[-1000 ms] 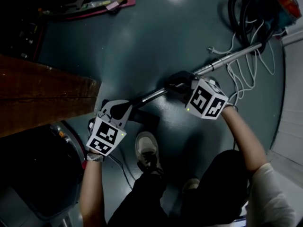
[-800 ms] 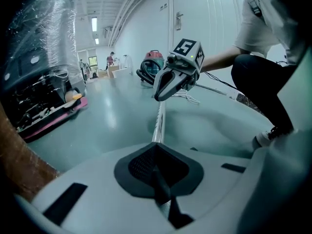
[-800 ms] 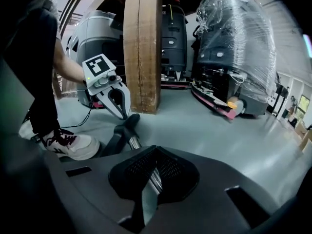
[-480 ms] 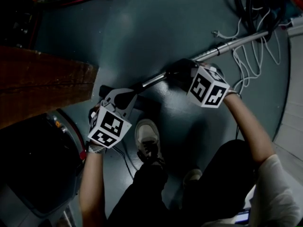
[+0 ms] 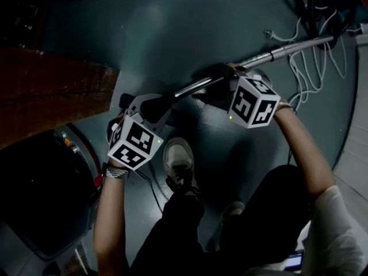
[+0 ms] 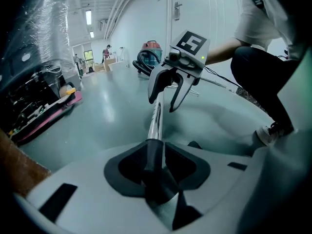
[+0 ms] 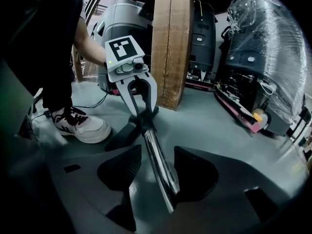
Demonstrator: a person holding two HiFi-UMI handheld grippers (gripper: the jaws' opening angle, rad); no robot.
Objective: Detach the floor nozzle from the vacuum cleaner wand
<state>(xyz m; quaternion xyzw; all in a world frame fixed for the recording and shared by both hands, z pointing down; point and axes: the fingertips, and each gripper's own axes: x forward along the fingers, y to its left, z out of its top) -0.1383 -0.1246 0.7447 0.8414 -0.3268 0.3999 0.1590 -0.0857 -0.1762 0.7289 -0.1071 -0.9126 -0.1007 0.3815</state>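
Jaws on both just opened. We see the left hand-held gripper (image 6: pixel 155 165) loose around the wand (image 5: pixel 287 49) at its black lower end, and the right hand-held gripper (image 7: pixel 156 172) wide apart around its chrome tube. The floor nozzle (image 7: pixel 117 136) is on the floor (image 5: pixel 190 33) beside the shoe (image 7: pixel 80 123), at the wand's end.

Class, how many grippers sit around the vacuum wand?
2. The left gripper at the wand's black lower end, right gripper around its chrome tube; their jaws have just been opening, wand between.

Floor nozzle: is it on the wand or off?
On, it seems: the wand runs without a gap into the floor nozzle, which lies by the shoe.
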